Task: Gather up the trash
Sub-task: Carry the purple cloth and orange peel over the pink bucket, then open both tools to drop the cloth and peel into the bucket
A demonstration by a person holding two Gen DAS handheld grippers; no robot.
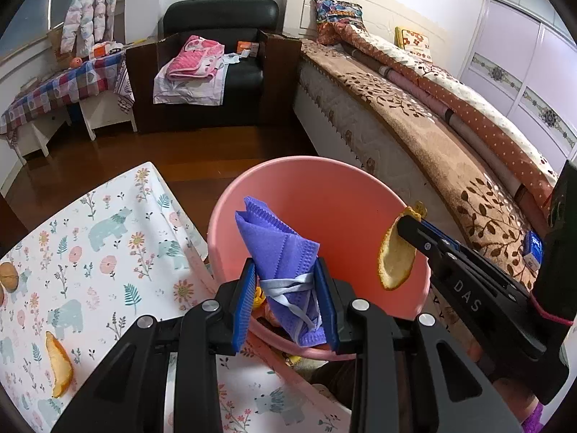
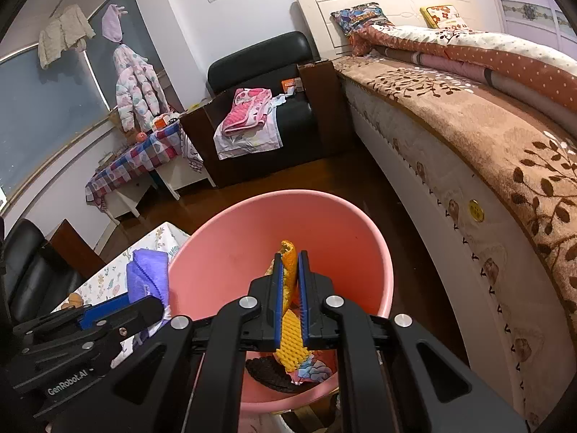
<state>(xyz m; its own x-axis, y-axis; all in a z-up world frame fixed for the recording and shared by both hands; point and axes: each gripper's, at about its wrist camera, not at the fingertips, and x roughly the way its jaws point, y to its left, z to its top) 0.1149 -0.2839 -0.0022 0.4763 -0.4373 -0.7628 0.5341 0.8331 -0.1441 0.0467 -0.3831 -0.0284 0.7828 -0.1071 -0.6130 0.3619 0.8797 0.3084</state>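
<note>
The left gripper (image 1: 286, 288) clamps a folded purple face mask (image 1: 279, 249), held over the near rim of the pink bin (image 1: 324, 195). The right gripper (image 2: 289, 281) is closed on a strip of orange peel (image 2: 288, 263), just above the bin's mouth. Beside the bin, on the surface (image 1: 108, 238) with the bear-print cloth, lie another orange peel (image 1: 59, 368) and a walnut (image 1: 9, 276). Beyond the bin stands a bed (image 1: 414, 126).
</note>
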